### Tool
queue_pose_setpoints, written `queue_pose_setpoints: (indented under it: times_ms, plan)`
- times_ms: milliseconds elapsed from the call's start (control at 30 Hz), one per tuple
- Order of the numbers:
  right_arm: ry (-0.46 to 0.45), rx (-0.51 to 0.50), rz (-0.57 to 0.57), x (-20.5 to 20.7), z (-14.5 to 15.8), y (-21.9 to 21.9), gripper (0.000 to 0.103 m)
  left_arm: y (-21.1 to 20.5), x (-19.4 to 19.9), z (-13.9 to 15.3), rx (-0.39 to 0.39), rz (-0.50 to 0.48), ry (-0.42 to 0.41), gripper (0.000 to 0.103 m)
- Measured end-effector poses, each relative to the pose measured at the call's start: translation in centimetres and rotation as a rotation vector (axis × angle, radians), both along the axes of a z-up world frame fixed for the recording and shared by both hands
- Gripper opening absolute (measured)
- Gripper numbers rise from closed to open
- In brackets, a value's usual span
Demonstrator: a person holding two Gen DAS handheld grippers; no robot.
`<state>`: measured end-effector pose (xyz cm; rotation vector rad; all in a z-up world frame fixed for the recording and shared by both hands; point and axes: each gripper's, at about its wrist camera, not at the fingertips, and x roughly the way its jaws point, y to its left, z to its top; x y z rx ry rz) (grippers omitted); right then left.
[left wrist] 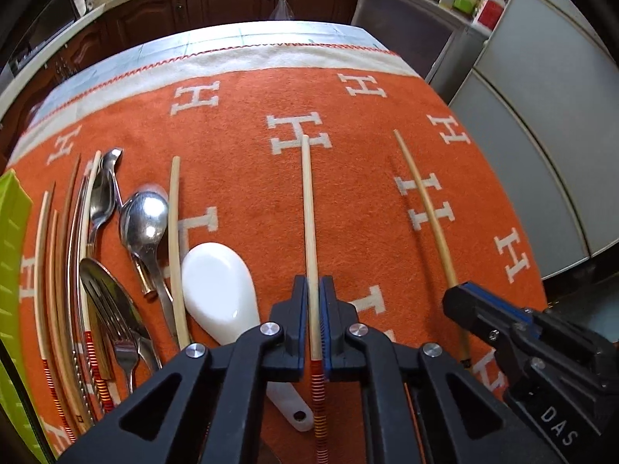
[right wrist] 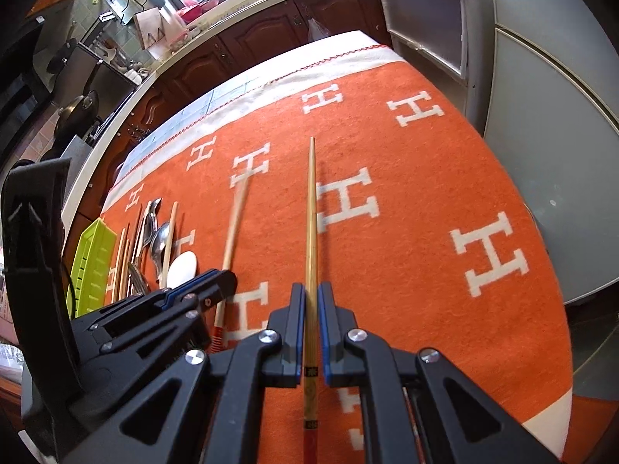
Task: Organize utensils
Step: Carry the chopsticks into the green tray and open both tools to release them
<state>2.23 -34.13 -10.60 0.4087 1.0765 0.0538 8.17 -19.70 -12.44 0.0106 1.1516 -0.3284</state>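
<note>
My left gripper [left wrist: 313, 282] is shut on a pale chopstick [left wrist: 307, 201] with a red-striped handle end; the stick points away over the orange cloth. My right gripper [right wrist: 312, 288] is shut on a golden chopstick [right wrist: 311, 212], also pointing away. In the left wrist view the right gripper [left wrist: 458, 295] and its chopstick [left wrist: 421, 201] show at the right. In the right wrist view the left gripper [right wrist: 222, 278] and its chopstick [right wrist: 236, 220] show at the left. Further left lie a white ceramic spoon [left wrist: 216, 290], metal spoons [left wrist: 143, 220], a fork [left wrist: 112, 309] and several chopsticks [left wrist: 42, 270].
A lime-green tray [left wrist: 11, 270] lies at the cloth's far left, beside the utensil pile. The orange cloth [left wrist: 367, 154] with white H letters covers the table. A grey fridge [right wrist: 561, 135] stands close on the right, and dark wooden cabinets [left wrist: 232, 0] run behind.
</note>
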Motion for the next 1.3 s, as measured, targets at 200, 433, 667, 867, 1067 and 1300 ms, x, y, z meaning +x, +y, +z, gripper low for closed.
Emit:
queue_pose_setpoints:
  times_ms: [200, 433, 667, 867, 1067, 1300]
  plan:
    - [-0.01, 0.038, 0.025, -0.1, 0.8, 0.7, 0.007, 2.1, -0.9, 2.9, -0.07, -0.007, -0.037, 0.003]
    - [-0.018, 0.115, 0.126, -0.3, 3.1, 3.8, 0.007, 6.6, -2.9, 8.9, -0.076, 0.013, -0.116, 0.003]
    - [-0.072, 0.125, 0.359, 0.7, 7.5, 11.9, 0.006, 17.3, -4.8, 13.4, 0.042, 0.205, -0.214, 0.003]
    - [-0.077, 0.188, 0.477, 2.2, 9.2, 19.8, 0.006, 25.8, -5.4, 12.9, 0.155, 0.344, -0.24, 0.004]
    - [-0.04, 0.226, 0.498, 3.4, 7.8, 27.9, 0.007, 30.3, -4.6, 9.5, 0.123, 0.371, -0.186, 0.004]
    - [0.053, 0.232, 0.44, 5.4, 4.3, 32.4, 0.007, 32.8, -2.9, 5.8, 0.07, 0.368, -0.133, 0.004]
